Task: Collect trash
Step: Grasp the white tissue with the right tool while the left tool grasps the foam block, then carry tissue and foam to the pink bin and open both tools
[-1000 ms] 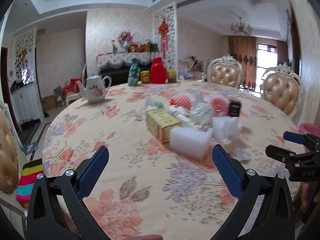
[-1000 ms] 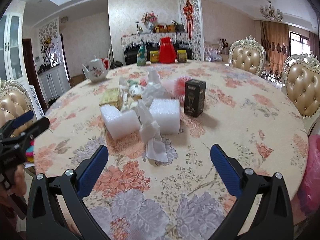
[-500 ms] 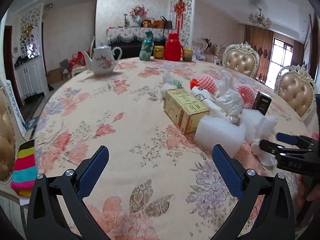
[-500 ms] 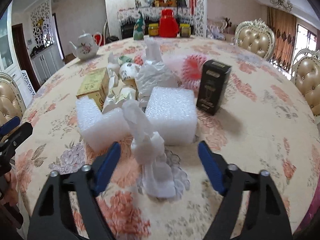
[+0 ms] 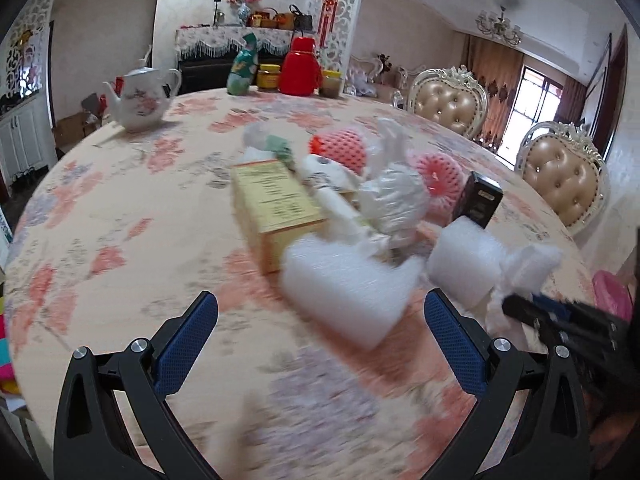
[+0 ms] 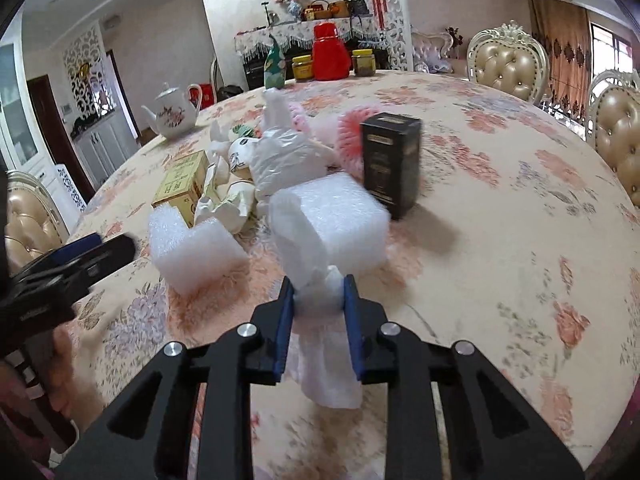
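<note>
A pile of trash lies on the floral table (image 6: pixel 500 240): two white foam blocks (image 6: pixel 196 252) (image 6: pixel 344 220), a black box (image 6: pixel 390 160), a yellow box (image 5: pixel 276 204), a crumpled plastic bag (image 6: pixel 284 160) and red fruit nets (image 5: pixel 340 150). My right gripper (image 6: pixel 319 284) is closing its jaws, and the blue pads press on a twisted white foam sheet (image 6: pixel 304 248) in front of the blocks. My left gripper (image 5: pixel 320 304) is open, just short of the nearer foam block (image 5: pixel 348 292), with nothing between its fingers. The right gripper (image 5: pixel 560 316) also shows in the left wrist view, at the sheet (image 5: pixel 528 264).
A teapot (image 5: pixel 140 100), a red jar (image 5: pixel 300 66) and small jars stand at the table's far edge. Padded chairs (image 5: pixel 564 180) ring the right side. A pink bag (image 5: pixel 610 296) hangs beyond the right edge. A person's hand (image 6: pixel 68 352) holds the left gripper.
Both grippers moved forward to the pile. The right jaws went from wide open to closed around the white foam sheet. The left jaws stayed wide open.
</note>
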The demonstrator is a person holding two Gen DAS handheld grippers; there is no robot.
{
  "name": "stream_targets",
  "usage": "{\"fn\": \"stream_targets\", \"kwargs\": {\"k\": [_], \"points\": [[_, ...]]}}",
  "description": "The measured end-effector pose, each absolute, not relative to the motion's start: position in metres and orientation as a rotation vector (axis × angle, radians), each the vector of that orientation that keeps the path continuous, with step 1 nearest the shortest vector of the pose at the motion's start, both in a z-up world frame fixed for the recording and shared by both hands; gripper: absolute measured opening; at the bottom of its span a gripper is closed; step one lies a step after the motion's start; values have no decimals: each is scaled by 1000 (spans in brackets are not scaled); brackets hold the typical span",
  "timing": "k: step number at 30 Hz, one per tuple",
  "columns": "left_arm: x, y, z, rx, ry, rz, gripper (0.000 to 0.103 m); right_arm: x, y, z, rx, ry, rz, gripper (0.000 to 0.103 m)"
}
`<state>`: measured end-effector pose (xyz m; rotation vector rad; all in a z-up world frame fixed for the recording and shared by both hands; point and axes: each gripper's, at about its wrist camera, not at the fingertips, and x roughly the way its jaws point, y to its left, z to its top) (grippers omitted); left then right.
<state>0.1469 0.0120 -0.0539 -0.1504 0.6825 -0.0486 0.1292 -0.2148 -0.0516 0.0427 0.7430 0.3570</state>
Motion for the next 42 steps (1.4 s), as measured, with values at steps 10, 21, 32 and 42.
{"fn": "stream_targets", "kwargs": {"k": [10, 21, 32, 42], "points": [[197, -26, -71, -169, 792, 24, 97, 110, -267, -47, 99, 693, 326, 24], [190, -30, -80, -165, 814, 55, 77, 101, -288, -53, 149, 687, 318, 24], [141, -51, -44, -86, 620, 9, 76, 97, -296, -51, 157, 655, 303, 24], [135, -121, -26, 5, 509, -213, 77, 74, -353, -38, 185, 577, 150, 24]]}}
